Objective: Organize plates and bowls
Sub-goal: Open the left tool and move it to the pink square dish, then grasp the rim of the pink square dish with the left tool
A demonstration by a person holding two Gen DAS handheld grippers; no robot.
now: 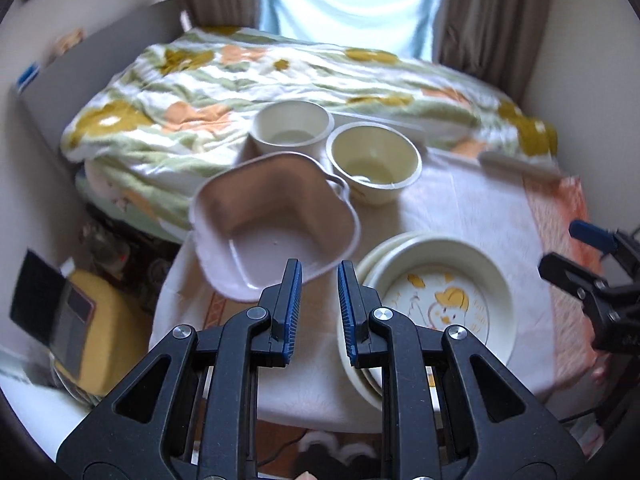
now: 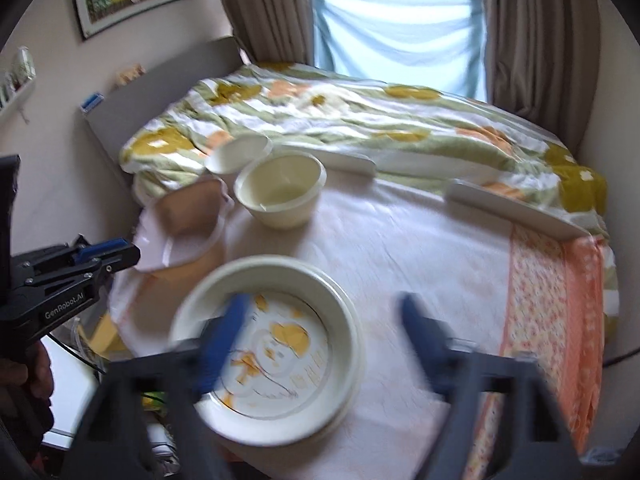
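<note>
L gripper (image 1: 319, 280) hangs above the table's near edge w/ pads nearly pressed together, nothing between them. R gripper (image 2: 324, 316) is spread wide & empty, blurred, right over the plates (image 2: 280, 344), which sit stacked at the near edge of the table (image 2: 420, 248).

Plates look done; the next pick is likely a bowl. To do it well: pinch a rim, lift straight, nest one into the other.

Pink dish (image 1: 272, 216) sits at the left edge, its side touching the near bowl (image 1: 374, 162); the far bowl (image 1: 292, 126) is behind, by the blanket (image 1: 240, 76). The dish crowds the L approach, so come from above. A flat white tray (image 2: 516, 212) lies at the far right edge, clear of all.
</note>
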